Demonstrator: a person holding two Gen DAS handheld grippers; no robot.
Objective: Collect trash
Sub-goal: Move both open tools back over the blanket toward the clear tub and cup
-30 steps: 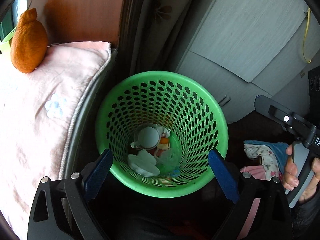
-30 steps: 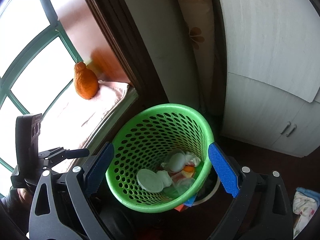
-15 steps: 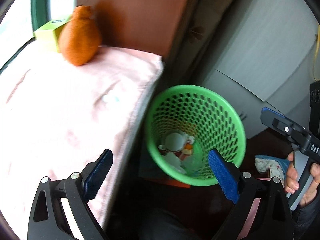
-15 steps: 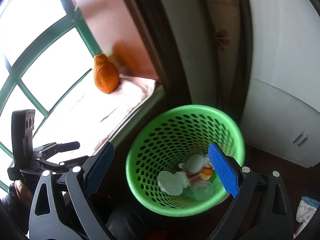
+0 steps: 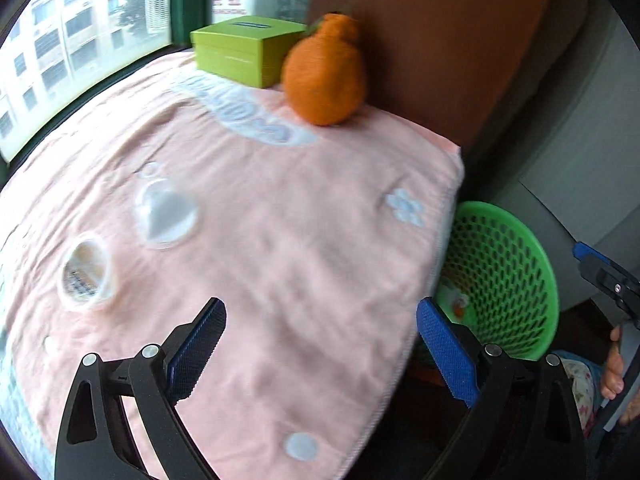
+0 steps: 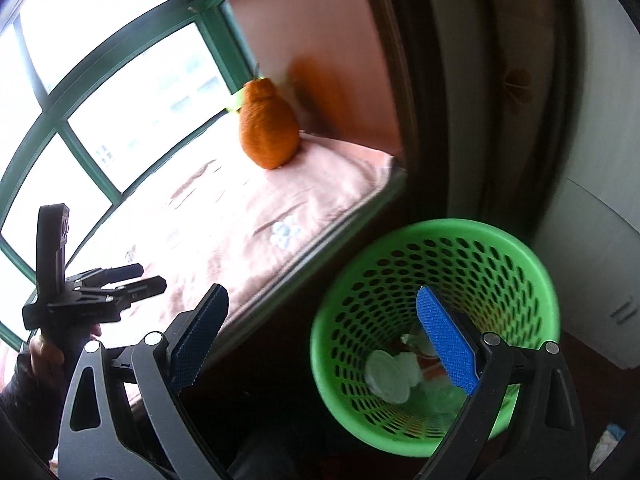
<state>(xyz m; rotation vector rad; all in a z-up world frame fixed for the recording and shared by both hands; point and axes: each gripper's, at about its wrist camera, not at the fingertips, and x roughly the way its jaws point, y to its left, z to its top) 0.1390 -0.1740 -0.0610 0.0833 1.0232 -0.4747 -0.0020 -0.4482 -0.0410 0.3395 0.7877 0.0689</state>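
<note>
A pink cushion [image 5: 280, 240] fills a window seat. The left claw [image 5: 318, 354] hovers over it, spread wide and empty, and the right claw [image 6: 320, 344] gapes empty too. Nearby lie a cup [image 5: 85, 272] and clear wrapper [image 5: 166, 212]; both look flimsy and could crumple or slip. The bin [image 6: 436, 312], holding trash, sits just beyond the cushion's edge, so a short drop would miss; farther back, a box [image 5: 244, 50] and orange toy [image 5: 324, 76] leave open room.

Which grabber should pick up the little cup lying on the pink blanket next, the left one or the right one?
Probably the left. The left gripper is open over the pink blanket, with the little cup just ahead to its left. The right gripper is open too, but sits by the green basket, farther from the cup.
</note>
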